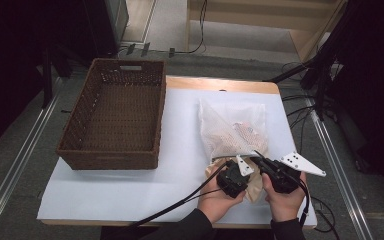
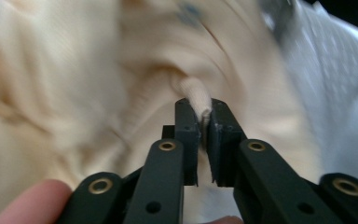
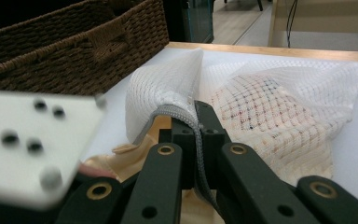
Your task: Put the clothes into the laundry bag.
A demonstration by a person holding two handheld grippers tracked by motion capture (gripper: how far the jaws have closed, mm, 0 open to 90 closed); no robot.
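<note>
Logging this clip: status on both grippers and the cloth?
Left gripper shut on cream cloth. Right gripper shut on mesh bag rim. Cloth partly out of bag. Basket apart, nothing blocking.

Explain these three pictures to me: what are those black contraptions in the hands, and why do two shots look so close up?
A person stands at a table holding a hand-held gripper in each hand: a black tool with two jaws that pinch. The high view looks down from above. The other two come from small cameras riding on the grippers, looking along their jaws, hence the close-ups.

On the table sit a brown wicker basket and a white mesh laundry bag with cloth inside. The left gripper is shut on a fold of cream garment that sticks out of the bag's mouth. The right gripper is shut on the bag's grey zipper edge, lifting it. It looks like clothing is being pulled out of or pushed into the bag.
</note>
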